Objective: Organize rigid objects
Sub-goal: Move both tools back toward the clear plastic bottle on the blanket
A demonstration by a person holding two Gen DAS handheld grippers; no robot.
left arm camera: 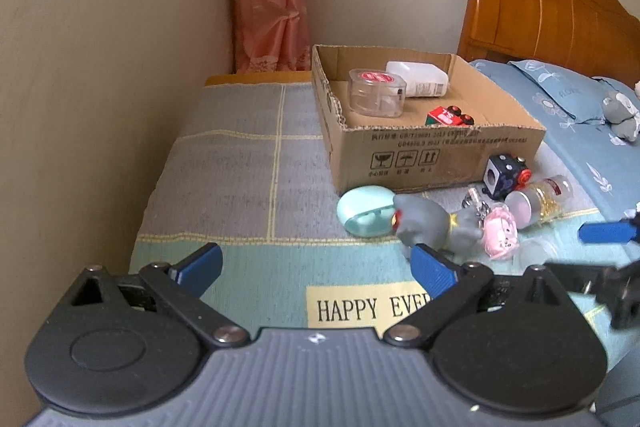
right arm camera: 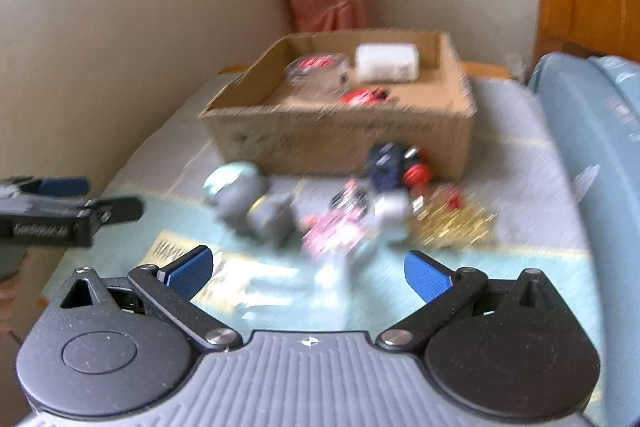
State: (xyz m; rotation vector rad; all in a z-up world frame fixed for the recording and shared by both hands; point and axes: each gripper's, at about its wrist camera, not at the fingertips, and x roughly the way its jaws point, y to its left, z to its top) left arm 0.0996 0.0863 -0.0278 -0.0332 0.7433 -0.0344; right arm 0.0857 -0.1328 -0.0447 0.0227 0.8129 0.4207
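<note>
Left claw (left arm camera: 318, 269) and right claw (right arm camera: 308, 273): fingers apart, holding nothing, near side of cardboard box (left arm camera: 436, 155).

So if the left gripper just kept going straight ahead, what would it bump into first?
Probably nothing soon. The left gripper points over bare blanket, left of the mint case and the cardboard box. Its right finger might brush the grey toy, though depth is unclear.

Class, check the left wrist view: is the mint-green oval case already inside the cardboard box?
No. The mint-green oval case lies on the bedspread outside the cardboard box, against the grey toy figure.
</note>
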